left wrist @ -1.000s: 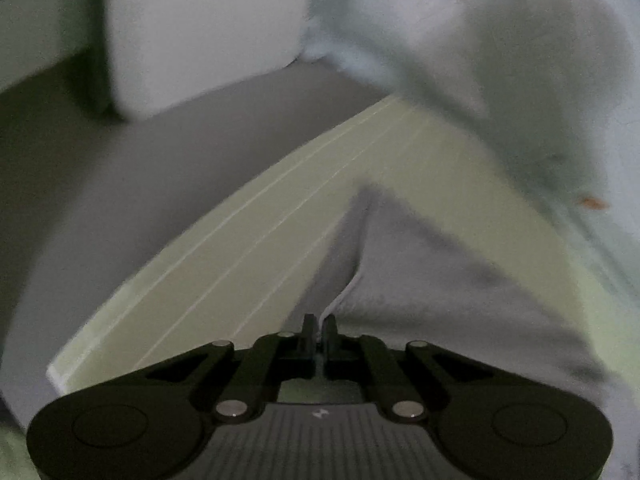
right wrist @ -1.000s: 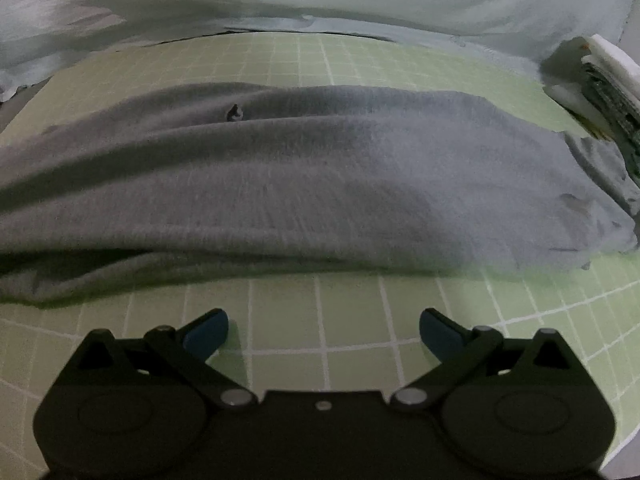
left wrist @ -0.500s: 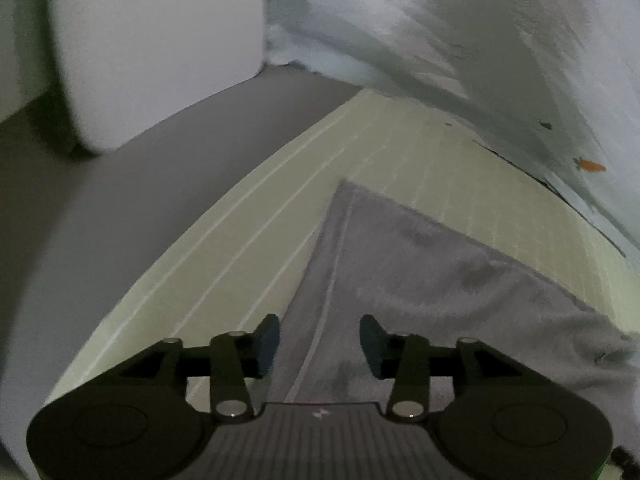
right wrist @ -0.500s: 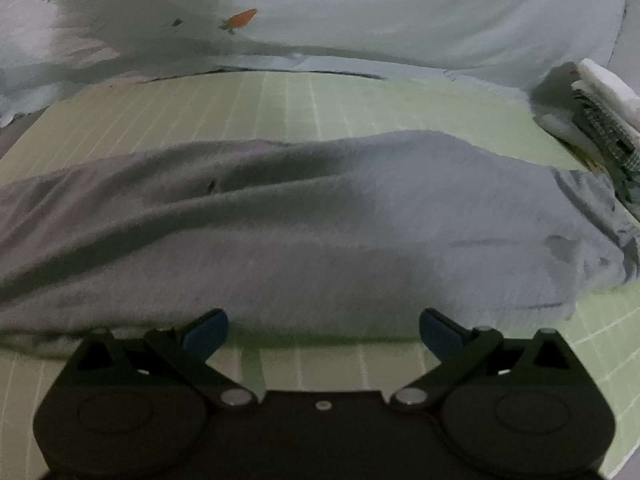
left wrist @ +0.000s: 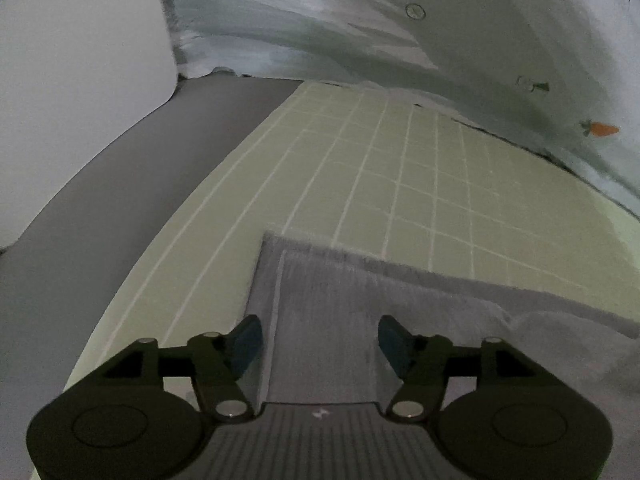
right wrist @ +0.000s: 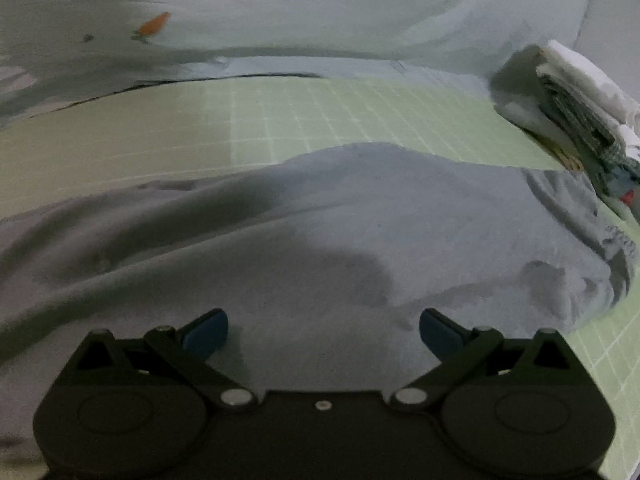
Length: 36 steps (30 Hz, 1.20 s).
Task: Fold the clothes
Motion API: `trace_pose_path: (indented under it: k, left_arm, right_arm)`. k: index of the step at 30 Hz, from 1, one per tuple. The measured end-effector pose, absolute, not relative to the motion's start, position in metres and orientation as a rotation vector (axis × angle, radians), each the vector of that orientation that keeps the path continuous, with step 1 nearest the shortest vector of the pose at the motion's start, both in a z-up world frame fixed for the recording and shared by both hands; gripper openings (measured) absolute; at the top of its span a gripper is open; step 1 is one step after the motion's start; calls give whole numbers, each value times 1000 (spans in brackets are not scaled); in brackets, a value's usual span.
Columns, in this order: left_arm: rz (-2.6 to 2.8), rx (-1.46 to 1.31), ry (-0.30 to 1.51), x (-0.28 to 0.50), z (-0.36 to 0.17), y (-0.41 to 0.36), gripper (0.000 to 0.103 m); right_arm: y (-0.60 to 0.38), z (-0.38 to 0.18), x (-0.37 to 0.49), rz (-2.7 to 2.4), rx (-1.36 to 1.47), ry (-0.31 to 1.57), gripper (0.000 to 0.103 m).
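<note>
Grey knit garment (right wrist: 320, 240) spread lengthwise on pale green gridded cutting mat (left wrist: 400, 168), hemmed corner squared under left claw (left wrist: 320, 340). Left claw spread, gripping nothing. Right claw (right wrist: 323, 330) spread above rumpled midsection, empty. Stack of folded clothes (right wrist: 576, 100) at mat's far right, likely clear of working area.

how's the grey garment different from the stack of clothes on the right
The grey garment lies spread and rumpled across the green mat; the stack of clothes is neatly folded at the mat's edge. The garment is one plain grey piece; the stack layers white and patterned pieces. Both rest on the mat.
</note>
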State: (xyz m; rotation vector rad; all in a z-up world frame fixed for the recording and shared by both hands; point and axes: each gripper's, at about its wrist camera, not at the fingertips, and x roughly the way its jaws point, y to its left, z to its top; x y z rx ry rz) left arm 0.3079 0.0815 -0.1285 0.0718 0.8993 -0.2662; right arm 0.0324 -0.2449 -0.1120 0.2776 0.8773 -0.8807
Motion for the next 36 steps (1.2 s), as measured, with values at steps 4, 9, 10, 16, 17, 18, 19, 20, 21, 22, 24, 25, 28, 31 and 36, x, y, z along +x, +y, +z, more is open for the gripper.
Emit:
trace_pose_path:
  k: [4,9,10,16,17,18,19,20,21,22,24,25,28,31,36]
  left_arm:
    - [-263,103,880,327,-139,73,65]
    - [-262,139,839,335,-136,69,4]
    - [-258,132,837,337,-133,69,4]
    - [-158,-1,758,348,-97,87,3]
    - [-144,-45,759,351,-95,93,3]
    - [-130,-80,768,356,-97,98,3]
    - [-121,-86,780,359,-100,99,4]
    - [-114,-93,791,363,-103,100,4]
    - [-111,-102,798,363,-106,101,4]
    - [-107,-111,804,364,-109,101,9]
    - [-100,-114,814,360,-111,103,17]
    - [-96,-114,819,357,-111,106,29]
    - [-84,-116,834,348,-111,113,65]
    - [-75,-115,848,339,-111,121,70]
    - [-135,-6,833,321,-114,118,67]
  right_arm:
    - [-274,-116,42,-912,292,857,103]
    - [-322,-107,49,-962,354,767,103]
    - [-331,-106,52,-983,354,763,103]
    - [-347,-102,66,-996,339,732,103]
    - [-346,-103,68,-989,339,733,103]
    - [-345,-105,69,-979,338,736,103]
    - [-342,-107,70,-966,335,745,103]
    - [-338,-110,72,-951,330,755,103]
    - [-334,-112,74,-933,324,763,103]
    - [-331,-114,75,-912,317,771,103]
    - [-322,-116,79,-870,313,776,103]
    - [-318,-117,81,-848,317,779,103]
    - [-307,-119,85,-785,341,795,103]
    - [-290,-122,89,-733,339,806,103]
    - [-268,-128,94,-680,340,829,103]
